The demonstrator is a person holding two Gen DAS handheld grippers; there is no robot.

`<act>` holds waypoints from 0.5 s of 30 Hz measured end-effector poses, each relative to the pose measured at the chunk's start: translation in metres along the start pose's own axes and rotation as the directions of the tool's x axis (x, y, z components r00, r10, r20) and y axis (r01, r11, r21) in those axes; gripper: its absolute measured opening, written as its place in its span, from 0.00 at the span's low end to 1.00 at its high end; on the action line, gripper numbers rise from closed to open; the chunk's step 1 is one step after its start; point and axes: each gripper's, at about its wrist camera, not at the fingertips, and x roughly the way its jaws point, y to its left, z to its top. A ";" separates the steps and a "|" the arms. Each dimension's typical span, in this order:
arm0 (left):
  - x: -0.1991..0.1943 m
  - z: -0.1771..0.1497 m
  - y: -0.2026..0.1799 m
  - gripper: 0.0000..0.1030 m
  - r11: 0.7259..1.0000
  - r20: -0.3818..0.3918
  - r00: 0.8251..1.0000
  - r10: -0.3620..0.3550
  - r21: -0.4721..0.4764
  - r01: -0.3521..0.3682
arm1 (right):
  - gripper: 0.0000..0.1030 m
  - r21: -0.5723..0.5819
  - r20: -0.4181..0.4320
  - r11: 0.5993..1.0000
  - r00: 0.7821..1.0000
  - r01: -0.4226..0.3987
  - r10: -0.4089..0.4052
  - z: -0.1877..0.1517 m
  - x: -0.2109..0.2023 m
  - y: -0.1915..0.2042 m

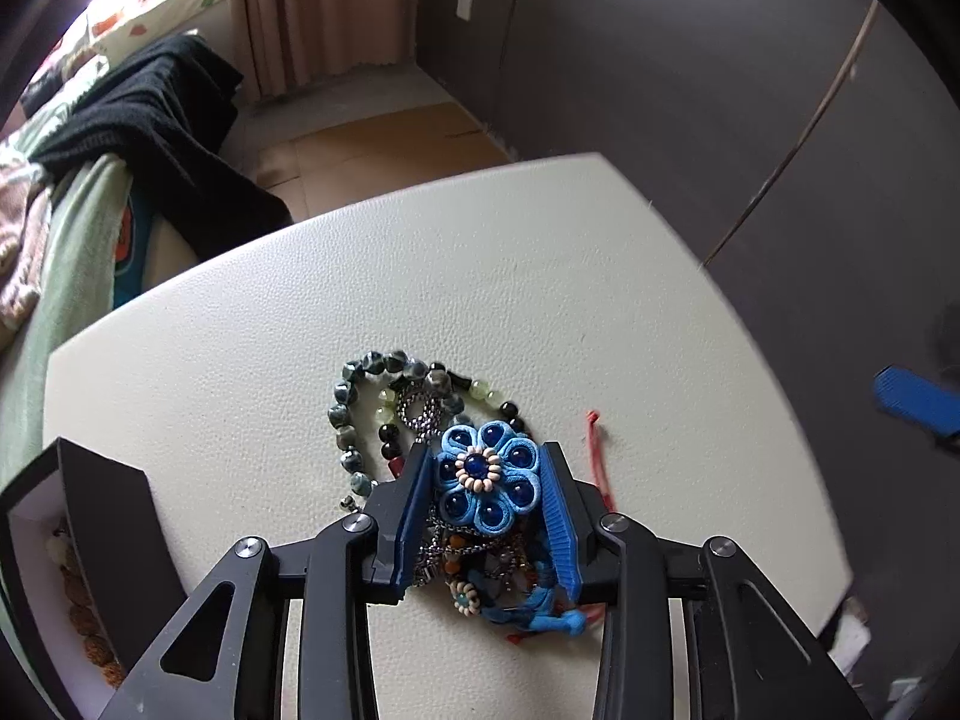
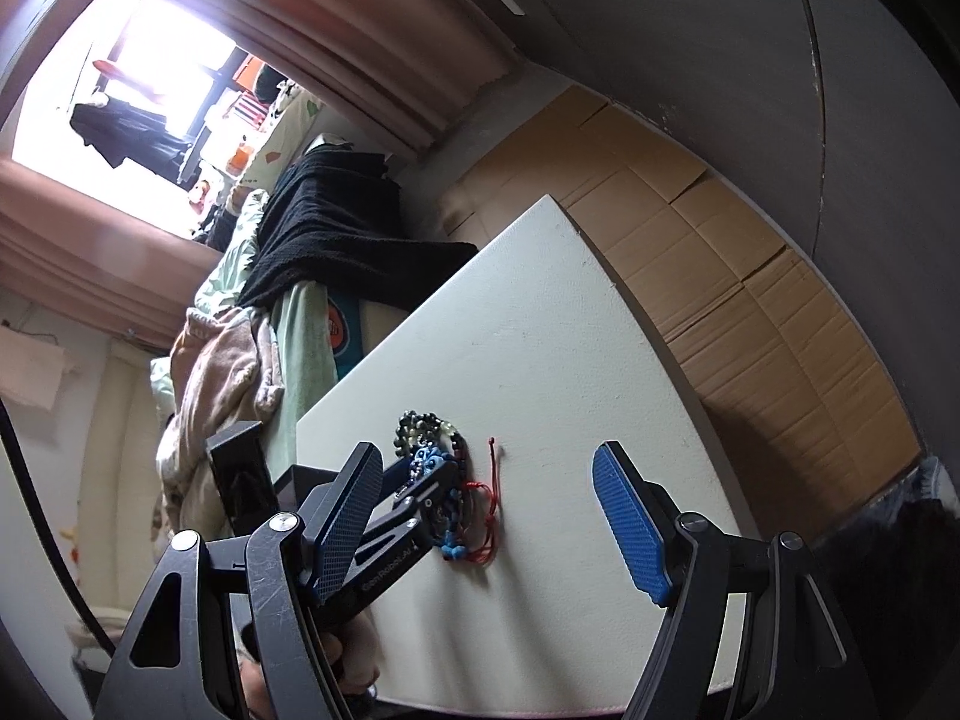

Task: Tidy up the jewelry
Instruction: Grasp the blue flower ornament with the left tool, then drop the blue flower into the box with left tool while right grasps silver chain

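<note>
A tangle of jewelry lies on the white table (image 1: pixel 540 276). On top is a blue fabric flower ornament (image 1: pixel 487 477) with dark blue stones. My left gripper (image 1: pixel 487 468) is closed around it, both blue pads touching its sides. Beyond it lie a grey-green bead bracelet (image 1: pixel 354 396), a metal chain (image 1: pixel 423 411) and black and pale green beads. A red cord (image 1: pixel 597 450) lies to the right. In the right wrist view my right gripper (image 2: pixel 492 516) is open and empty, held above the table's near side, with the pile (image 2: pixel 444 468) and left gripper between its fingers.
A black open jewelry box (image 1: pixel 90 540) with brown beads inside stands at the table's left front corner; it also shows in the right wrist view (image 2: pixel 240 474). A bed with black and green blankets (image 1: pixel 150 138) lies left of the table. Cardboard (image 2: pixel 750 300) covers the floor beyond.
</note>
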 end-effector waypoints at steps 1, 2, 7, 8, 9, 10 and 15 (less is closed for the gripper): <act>-0.006 0.001 0.002 0.35 1.000 0.017 1.000 -0.003 -0.005 0.003 | 0.71 -0.001 0.000 1.000 1.000 0.005 -0.005 0.000 0.002 0.001; -0.011 0.001 0.003 0.35 1.000 0.031 1.000 -0.005 -0.010 0.006 | 0.71 -0.001 -0.001 1.000 1.000 0.008 -0.008 0.000 0.002 0.000; -0.038 -0.002 0.009 0.35 0.996 0.094 0.993 -0.075 -0.046 0.079 | 0.71 -0.013 -0.014 1.000 1.000 0.024 -0.024 -0.004 0.011 0.006; -0.042 -0.002 0.010 0.35 0.995 0.104 0.991 -0.080 -0.050 0.086 | 0.71 -0.016 -0.019 1.000 0.999 0.026 -0.026 -0.005 0.013 0.008; -0.047 -0.003 0.012 0.35 0.994 0.115 0.989 -0.090 -0.059 0.097 | 0.71 -0.019 -0.022 0.999 0.999 0.027 -0.027 -0.006 0.015 0.009; -0.053 -0.004 0.014 0.35 0.992 0.127 0.987 -0.101 -0.068 0.110 | 0.71 -0.022 -0.026 0.999 0.999 0.027 -0.028 -0.007 0.017 0.010; -0.077 -0.004 0.025 0.35 0.983 0.184 0.974 -0.133 -0.101 0.154 | 0.71 -0.047 -0.040 0.998 0.998 0.048 -0.050 -0.011 0.026 0.017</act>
